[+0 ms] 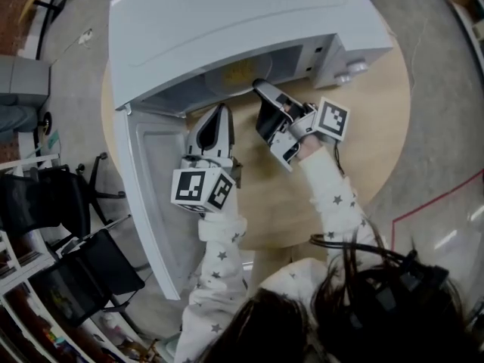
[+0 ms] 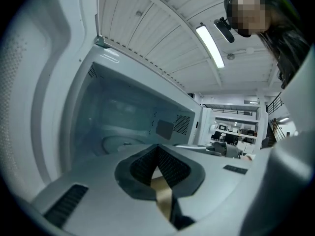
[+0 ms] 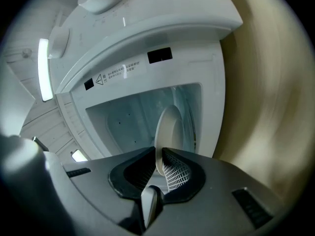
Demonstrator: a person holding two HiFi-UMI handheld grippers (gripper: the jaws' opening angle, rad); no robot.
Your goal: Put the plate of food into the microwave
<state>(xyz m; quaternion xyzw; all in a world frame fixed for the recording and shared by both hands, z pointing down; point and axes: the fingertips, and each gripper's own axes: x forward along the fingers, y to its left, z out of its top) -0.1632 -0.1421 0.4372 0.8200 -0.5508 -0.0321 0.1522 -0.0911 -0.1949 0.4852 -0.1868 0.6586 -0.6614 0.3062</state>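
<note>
Plate (image 3: 172, 127) in right hand-held gripper (image 3: 158, 157)

Open microwave cavity (image 2: 123, 117) ahead; its door (image 1: 155, 195) bounds the left.

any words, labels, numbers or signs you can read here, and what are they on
No words or numbers can be read.
Warning triangle on the microwave front, above the opening: a sign only, no words.
Print beside it: too small and blurred to read.
Marker cubes: black-and-white square patterns, no words.
</note>
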